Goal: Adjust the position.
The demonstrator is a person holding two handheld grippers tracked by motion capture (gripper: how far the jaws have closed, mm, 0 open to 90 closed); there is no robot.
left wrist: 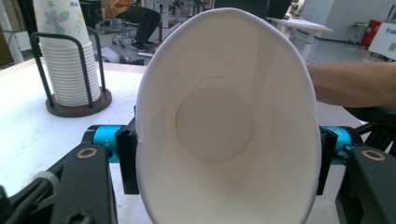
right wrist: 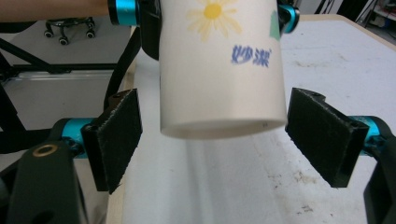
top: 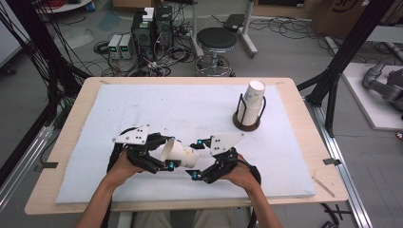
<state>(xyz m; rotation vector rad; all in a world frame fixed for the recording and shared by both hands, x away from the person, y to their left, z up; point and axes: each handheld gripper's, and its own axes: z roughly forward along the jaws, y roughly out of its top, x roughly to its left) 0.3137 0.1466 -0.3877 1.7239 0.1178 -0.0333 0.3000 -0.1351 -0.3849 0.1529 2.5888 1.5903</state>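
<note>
White foam sheet (top: 142, 104) over a pale wooden table (top: 76, 118), seen from the high view. Near the table's front edge, one white paper cup (top: 179, 153) lying on its side in the air, mouth toward the left gripper (top: 159, 153), base toward the right gripper (top: 195, 159). Toward the back right of that cup, one stack of white paper cups (top: 252, 102) in a dark wire holder (top: 247, 122) with a round brown base; number of cups in the stack too small to count here. Two hands, one behind each gripper; fingertips of both grippers partly hidden under grey three-cornered plates.

From the left gripper view: open mouth of the cup (left wrist: 219, 121) squeezed to an oval, rim clenched between the two black jaws of the left gripper (left wrist: 226, 158), round bottom visible inside. Lower rim cut off by the frame. Printed outside hidden here. Left of the cup, the stack (left wrist: 65, 65) in its holder (left wrist: 77, 105), a purple flower on the top cup.

From the right gripper view: outside of the cup (right wrist: 222, 70) with a yellow flower and blue lettering, not legible. Base hanging between the two black pads of the right gripper (right wrist: 212, 135), released, a gap on each side. Upper part of the cup cut off at the top.
</note>
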